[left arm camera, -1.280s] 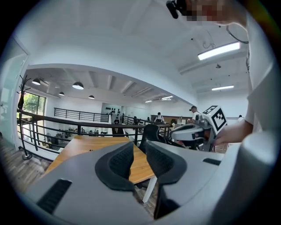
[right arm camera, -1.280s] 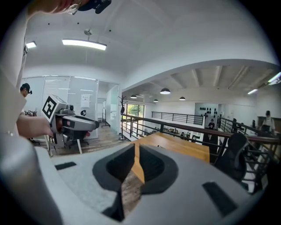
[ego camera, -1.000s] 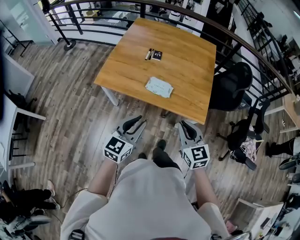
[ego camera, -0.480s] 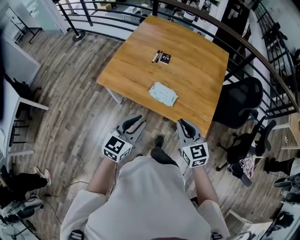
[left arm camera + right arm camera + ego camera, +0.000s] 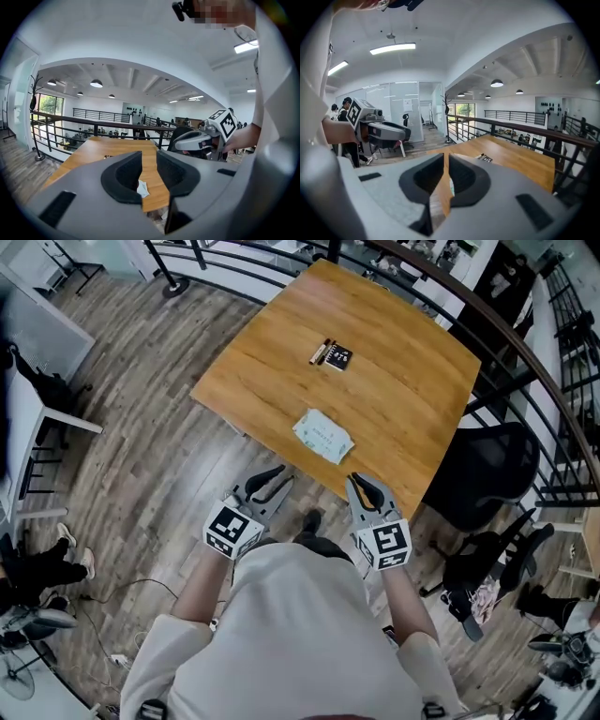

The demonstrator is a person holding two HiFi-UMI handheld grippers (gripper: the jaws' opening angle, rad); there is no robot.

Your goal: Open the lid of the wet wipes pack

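On the square, honey-brown wooden tabletop (image 5: 272, 362): a flat, pale greenish-white rectangular wet wipes pack (image 5: 322, 436), lying near the edge closest to the person, untouched and well clear of both tools. Faint print on its top face, too small to read; lid not to be made out at this size. Farther in, near the tabletop's middle, a small black card-like packet (image 5: 333, 355) with pale markings (lettering likewise illegible).

Held short of that near edge, over the grey-brown plank floor (image 5: 141, 446): the grey left claw (image 5: 274, 479), jaws standing moderately apart, nothing caught in the gap, only the distant pack seen through it. Just beside it, the grey right claw (image 5: 361, 484), jaws parted by no more than a narrow slit, gripping nothing.

Along the tabletop's far side, a dark curved metal railing (image 5: 441, 292); off to the right, a black office chair (image 5: 487, 470).
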